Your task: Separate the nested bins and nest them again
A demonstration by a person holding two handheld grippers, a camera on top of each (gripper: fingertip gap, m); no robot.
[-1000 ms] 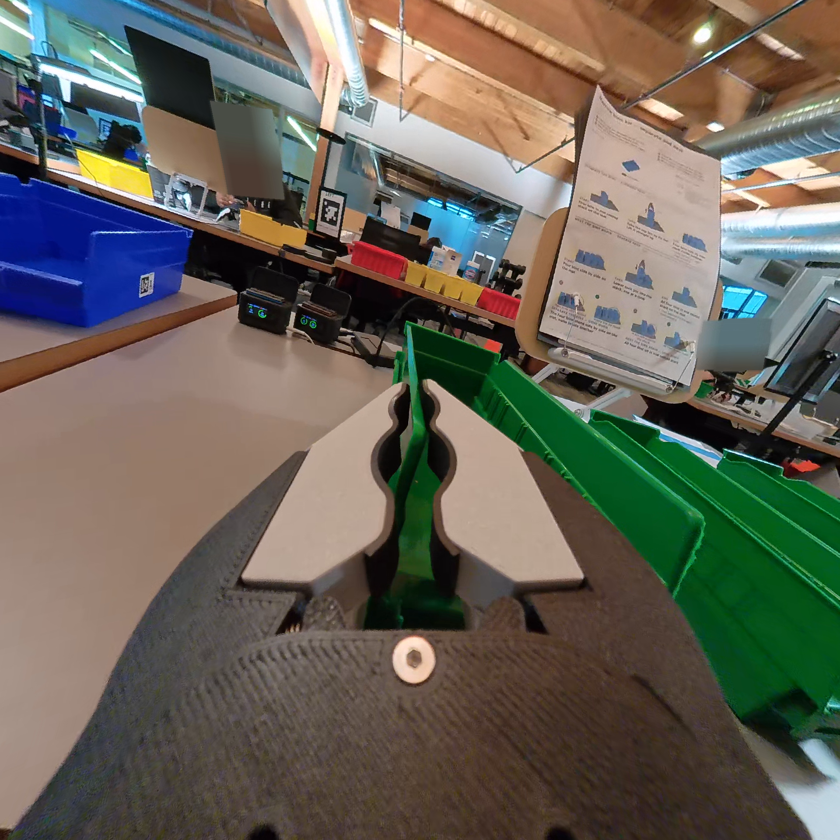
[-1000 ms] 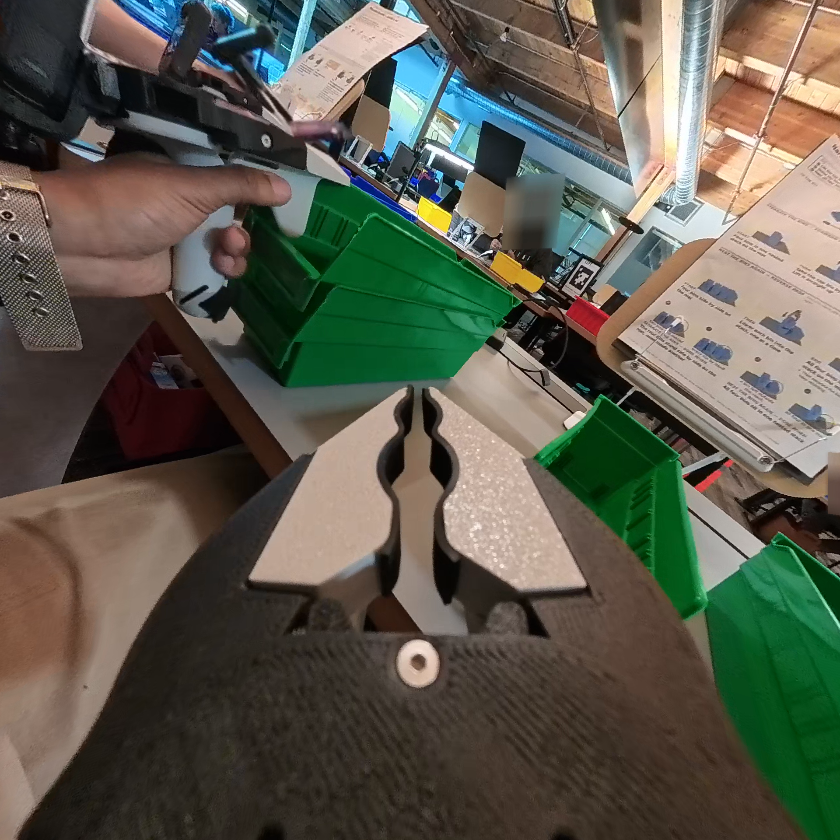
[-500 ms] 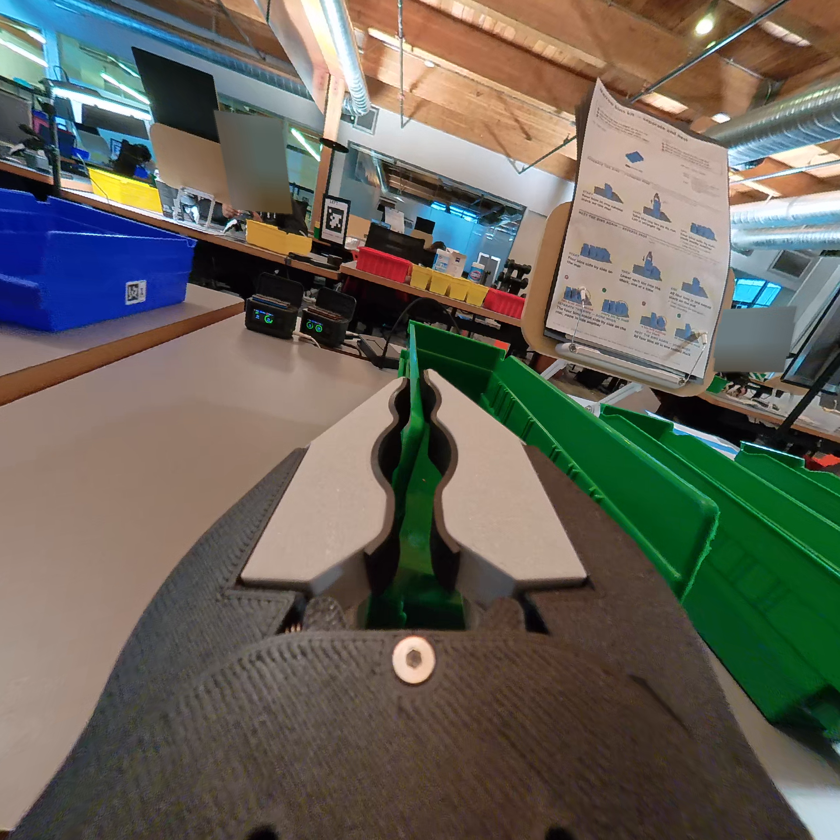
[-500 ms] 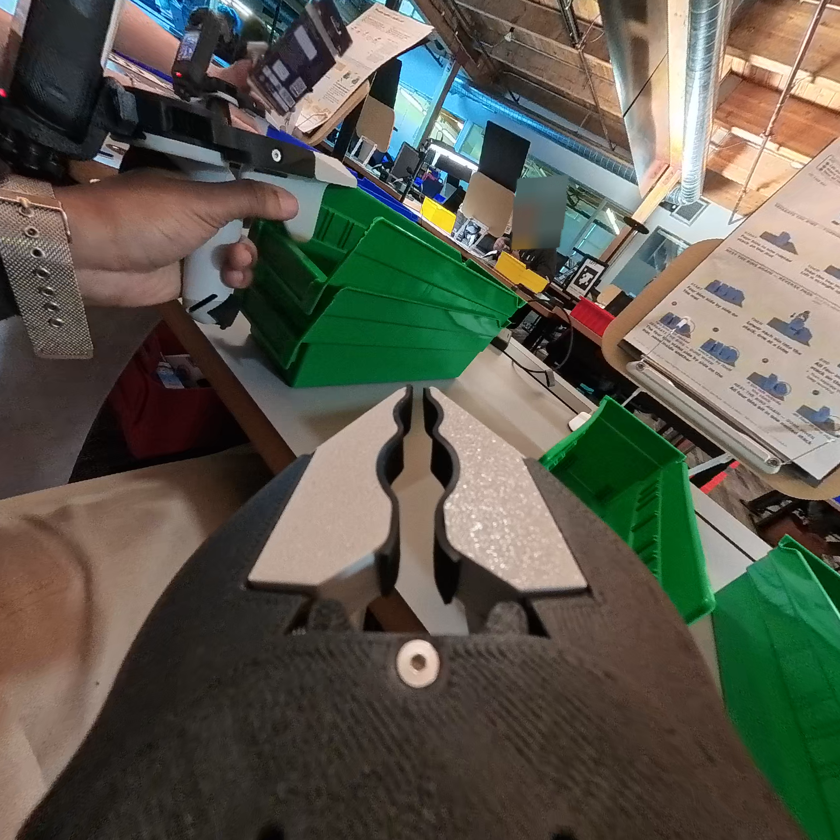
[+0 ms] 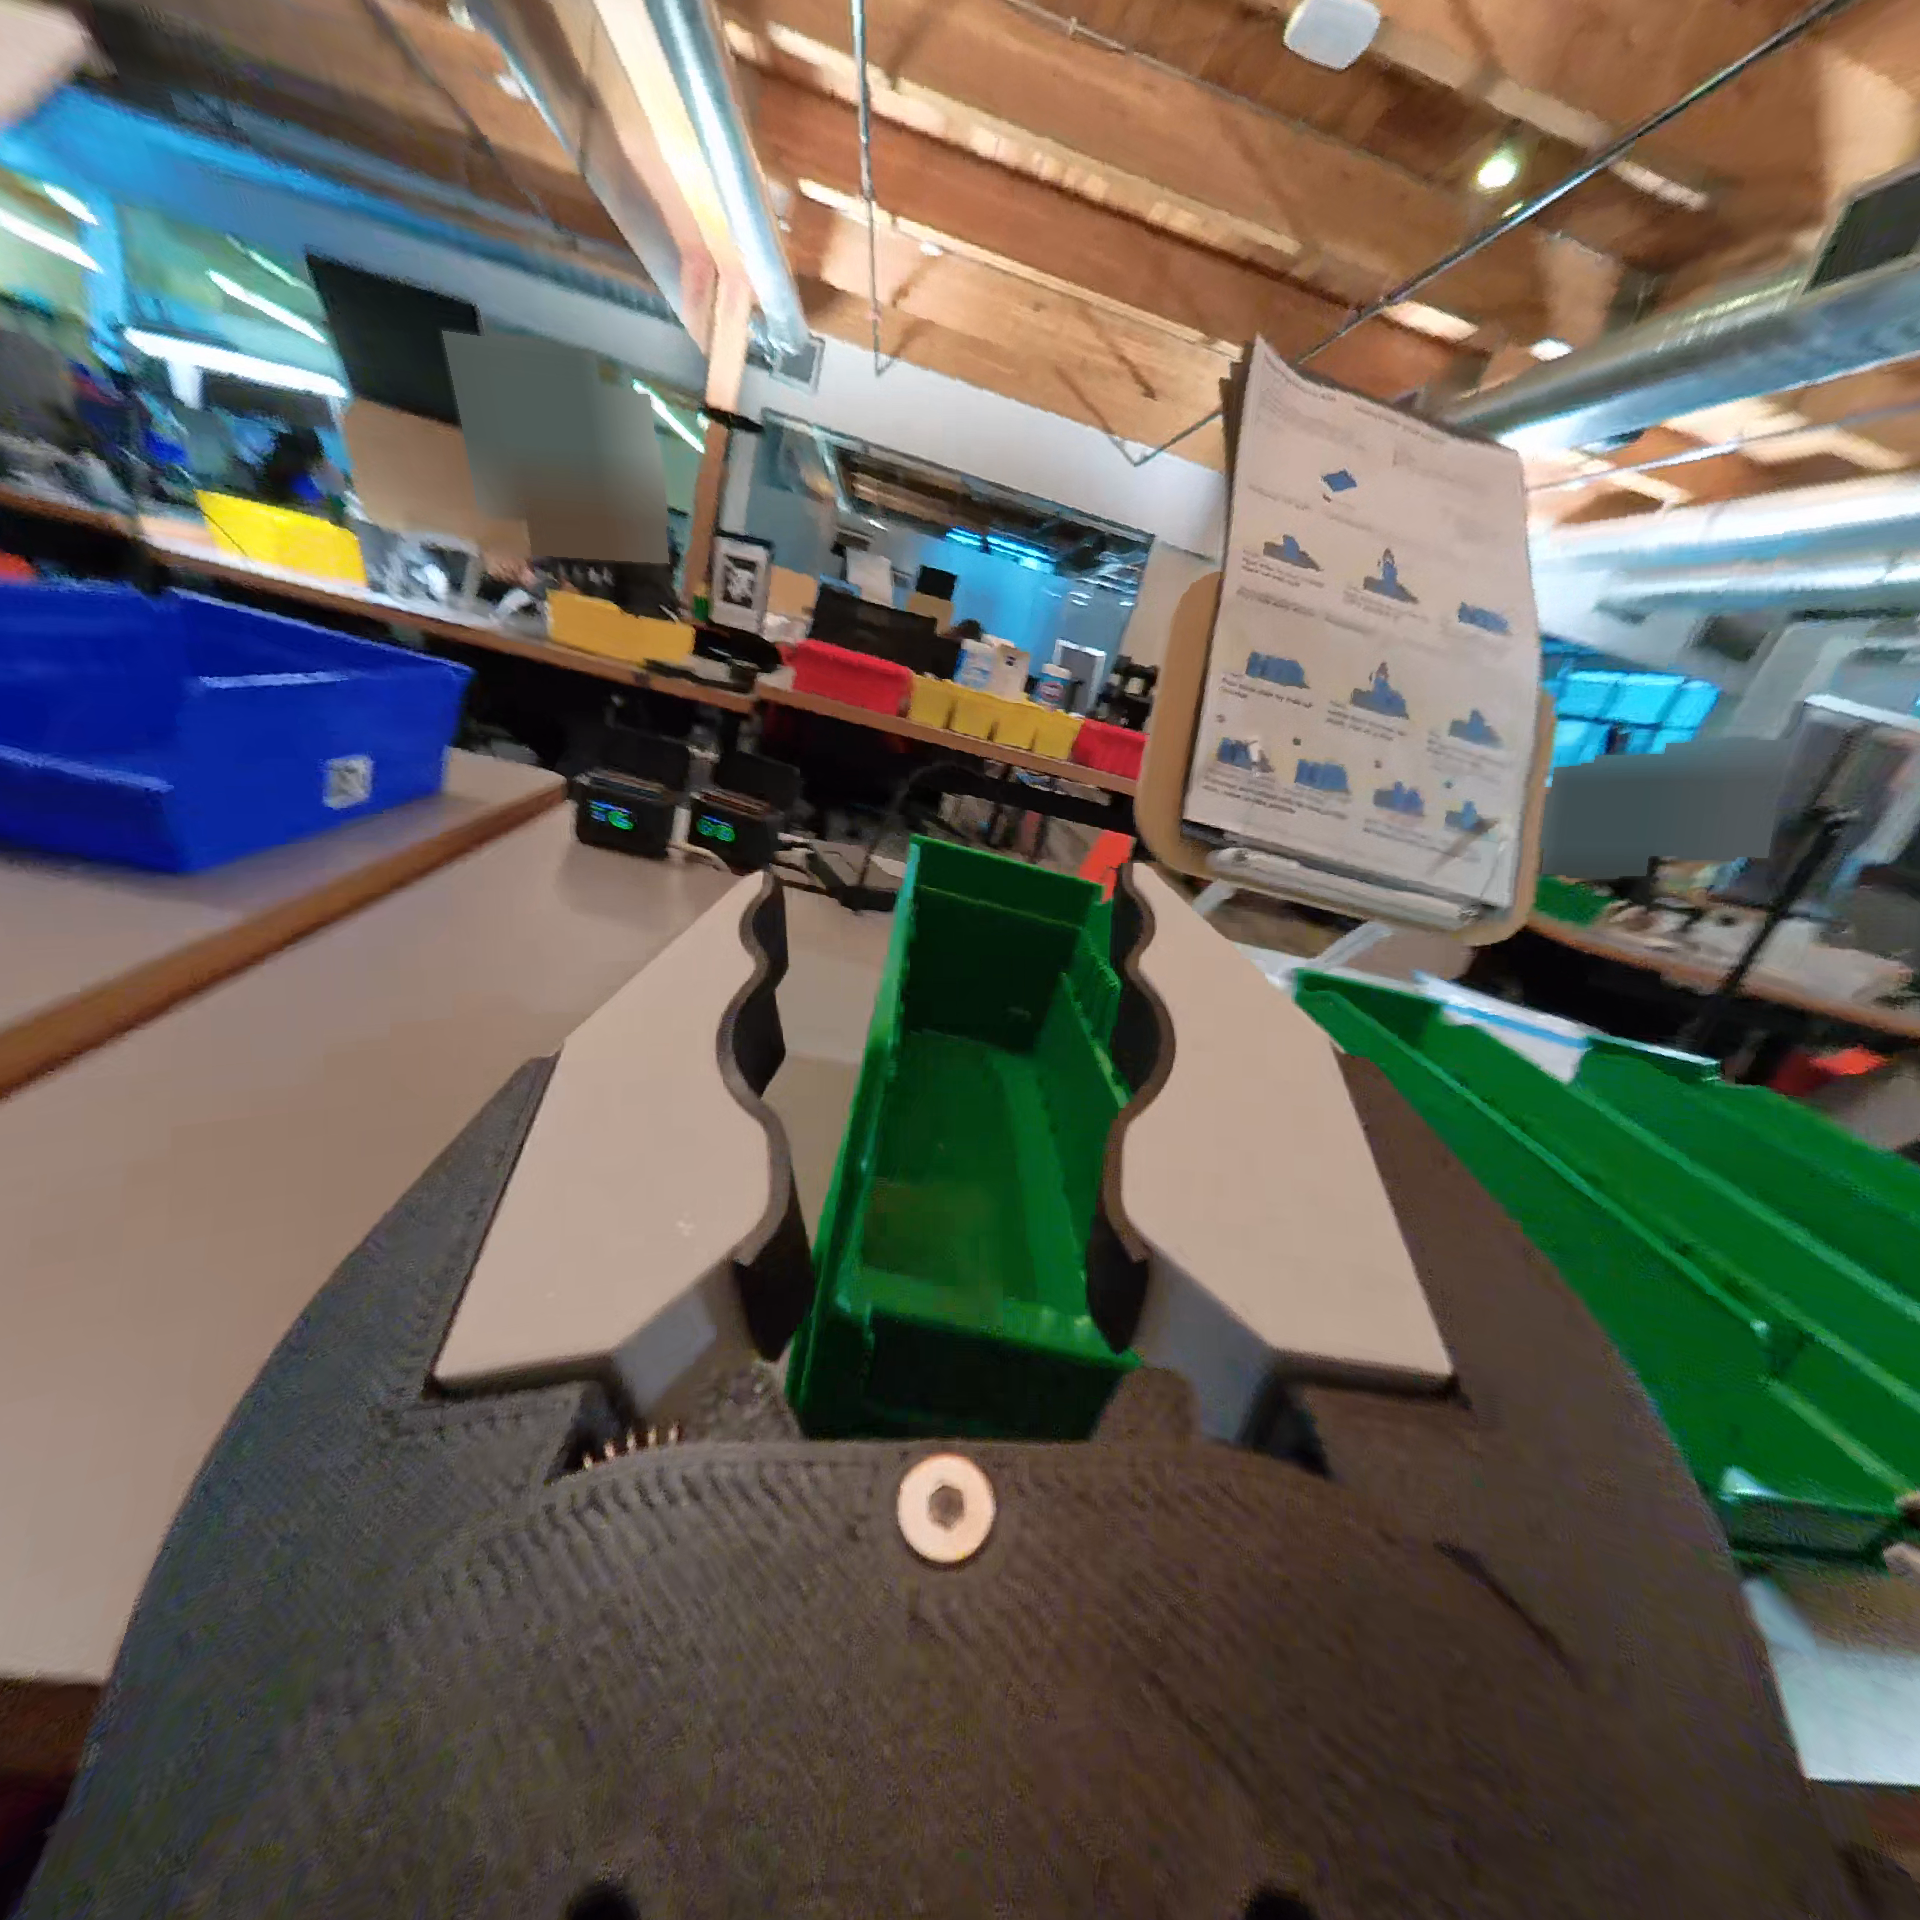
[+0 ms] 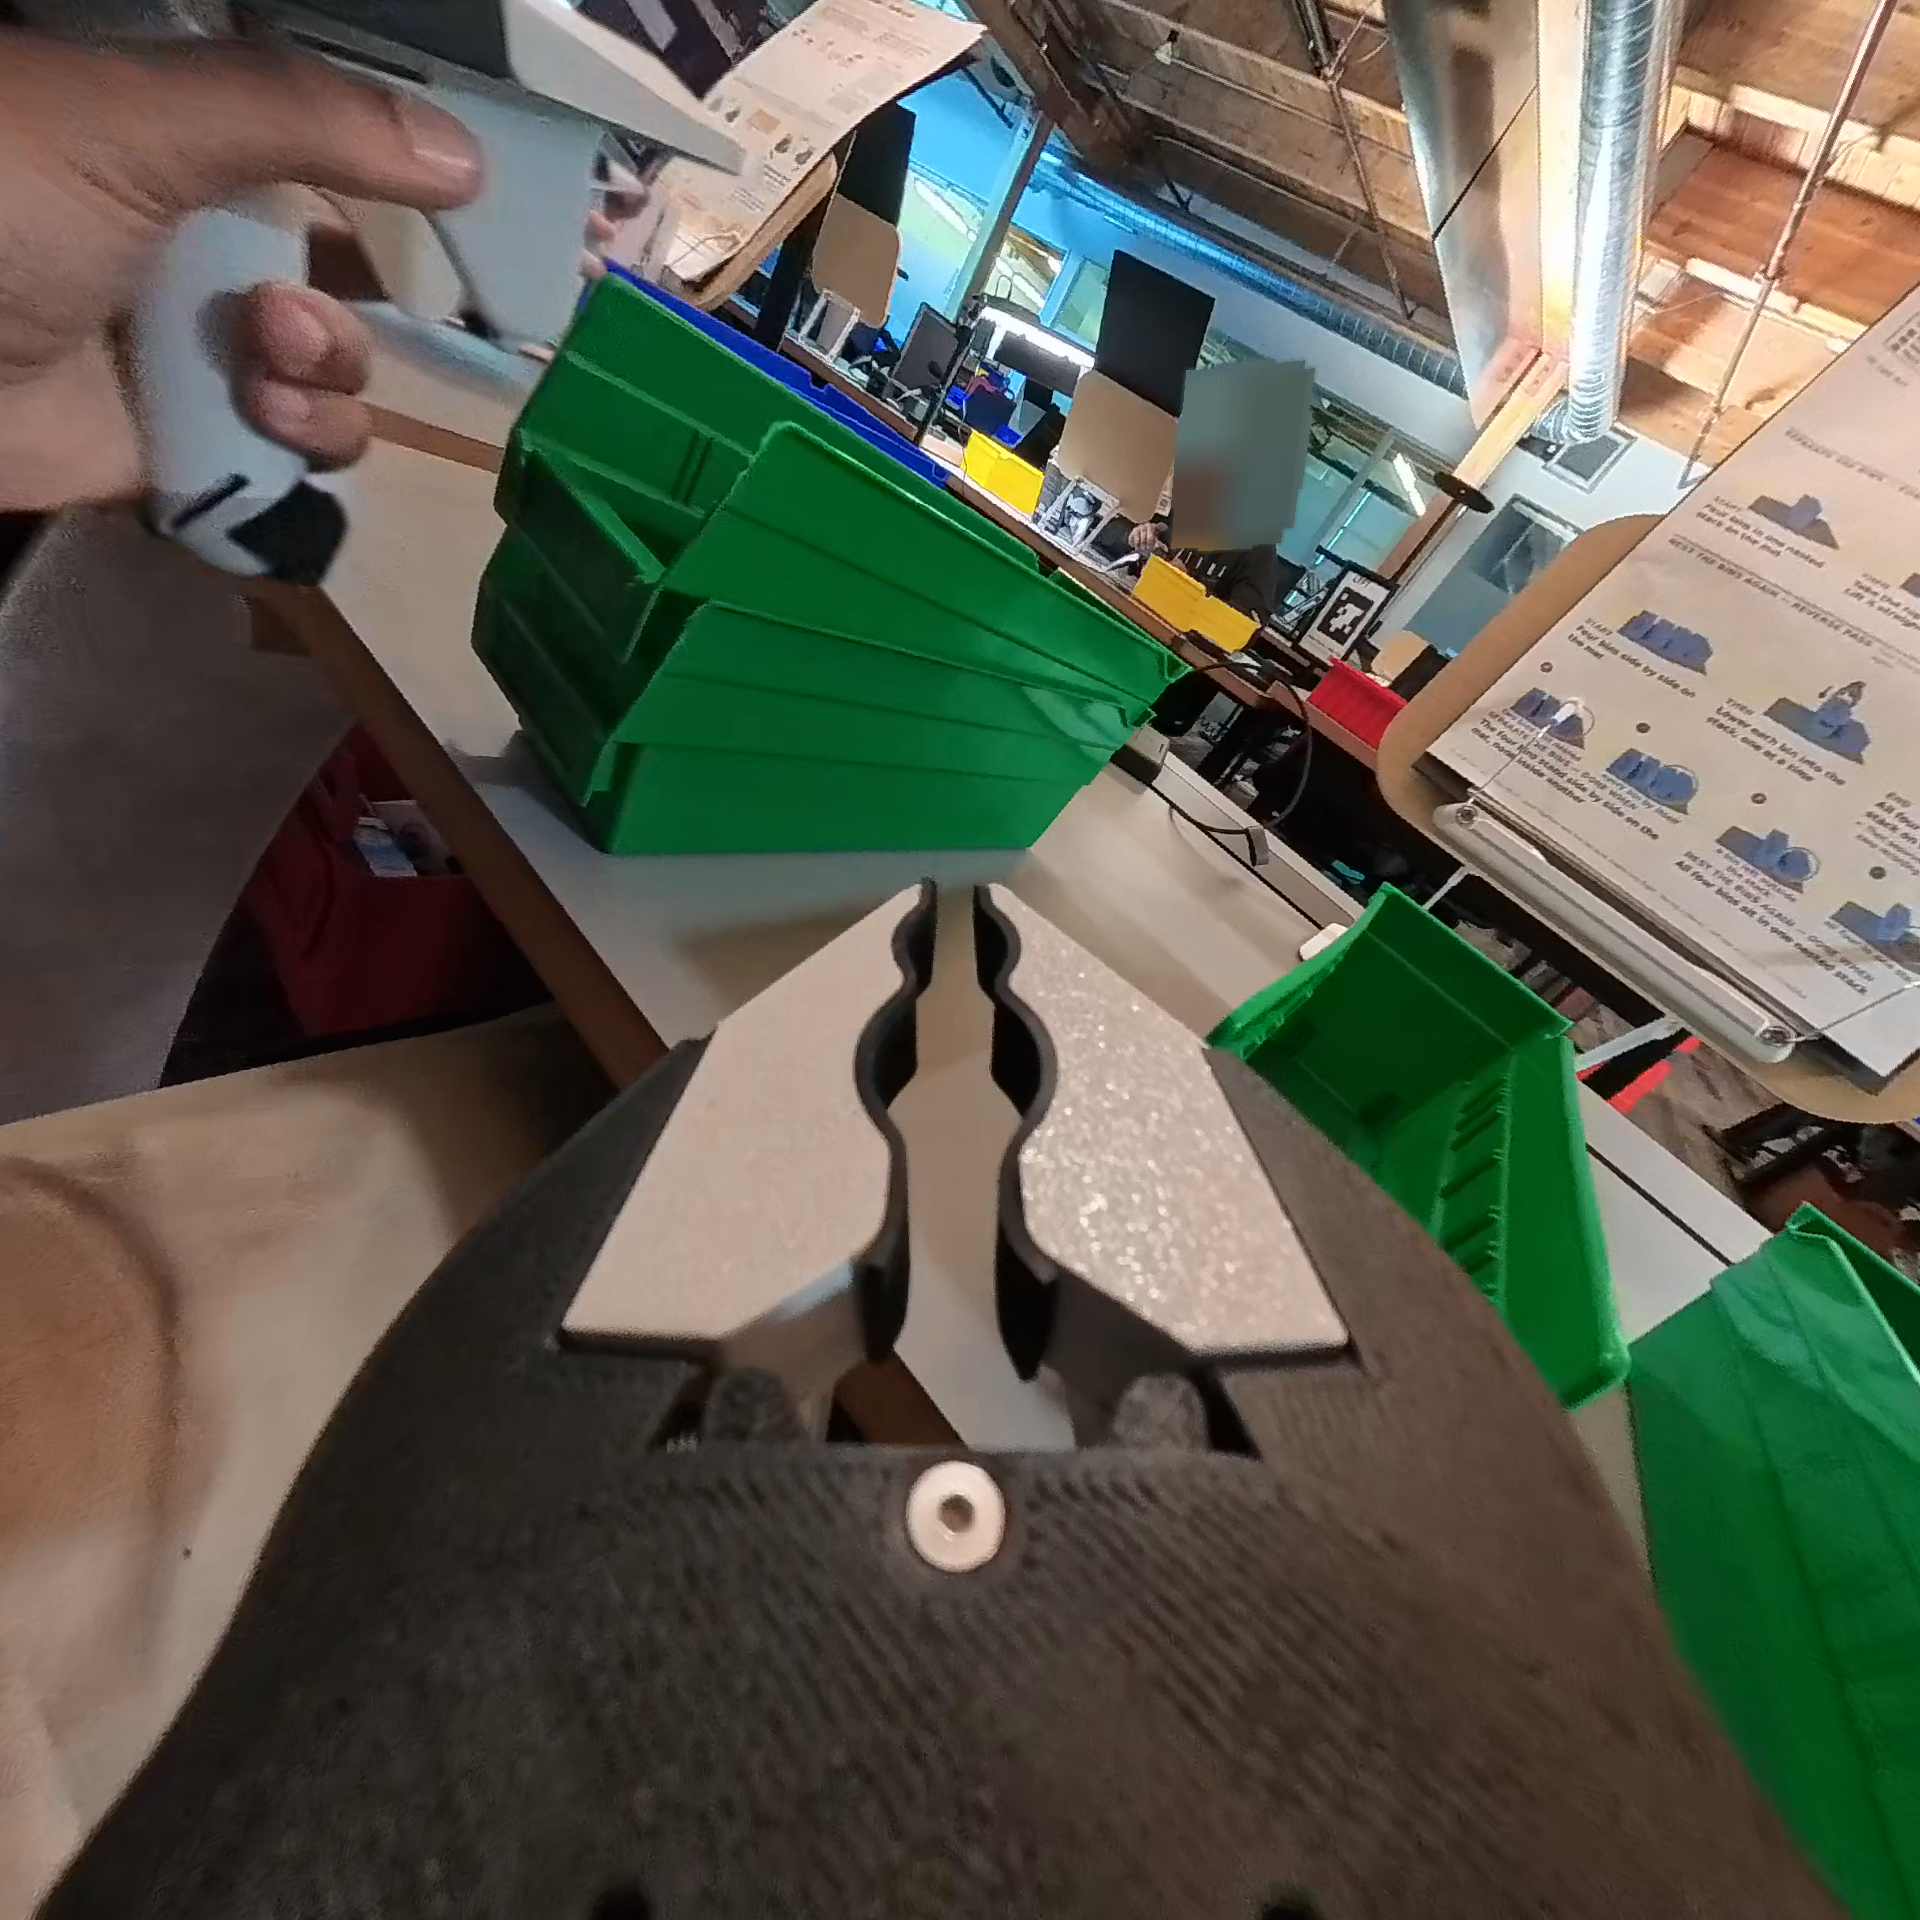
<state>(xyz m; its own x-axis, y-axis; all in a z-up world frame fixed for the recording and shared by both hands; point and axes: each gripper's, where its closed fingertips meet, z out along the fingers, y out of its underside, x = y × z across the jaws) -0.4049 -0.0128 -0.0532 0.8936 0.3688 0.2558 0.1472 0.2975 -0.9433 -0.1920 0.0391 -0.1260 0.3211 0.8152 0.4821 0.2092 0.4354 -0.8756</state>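
Note:
My left gripper is open, and a green bin shows between its spread fingers without being gripped. More green bin rims lie to its right. In the right wrist view these form a loosely nested, tilted stack of green bins on the grey table. A hand holds the left gripper above the stack's left end. My right gripper is shut and empty, over the table's near edge. A single green bin lies to its right, and another green bin is at the far right.
A blue bin sits on the neighbouring table at the left. Two black chargers stand at the table's far edge. An instruction sheet on a clipboard stand rises behind the bins. A red crate is under the table.
My left gripper has opened, let go of the green bin's wall and lifted up and back from the stack. The right gripper has stayed shut and hardly moved.

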